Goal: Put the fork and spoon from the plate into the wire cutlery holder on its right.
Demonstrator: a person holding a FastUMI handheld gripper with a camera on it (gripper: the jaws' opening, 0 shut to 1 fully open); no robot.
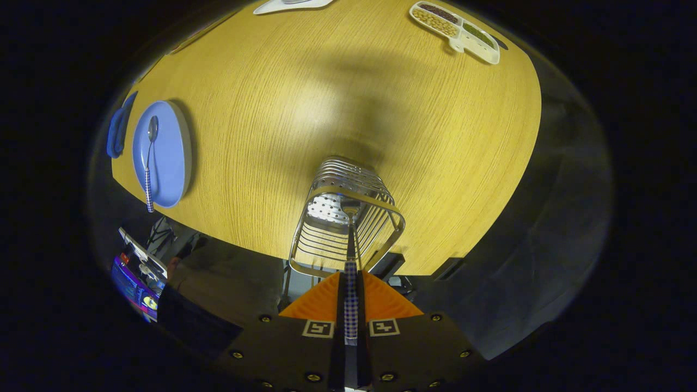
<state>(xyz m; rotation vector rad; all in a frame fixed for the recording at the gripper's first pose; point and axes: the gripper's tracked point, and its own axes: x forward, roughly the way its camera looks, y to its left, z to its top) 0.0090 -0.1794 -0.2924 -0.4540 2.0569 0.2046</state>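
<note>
A round-cornered wooden bench [326,109] seen from above through a claw-mounted camera. Going left to right: at the bench's left edge sits a blue plate [169,158] with 1 spoon [150,158] lying on it, bowl pointing away, its checked handle overhanging the plate's near rim. A darker blue object [117,133] pokes out just beyond the plate at the very edge. Near the middle of the bench's front edge stands the wire cutlery holder [346,218], its open top facing the camera. At the far right corner lies a white divided tray [457,30] holding beans or seeds.

The claw [351,296] hangs just above the holder. Its 2 orange fingers [321,302] are pressed nearly together, pinching the checked handle of the fork [351,256], whose head end already reaches down inside the holder; the tines themselves are hard to make out.

The step in hand appears to be lowering the fork in. To do it well, keep the handle upright and centred over the opening, sink it until the head nears the perforated floor, then spread the fingers and lift straight up, clear of the wire rim
</note>
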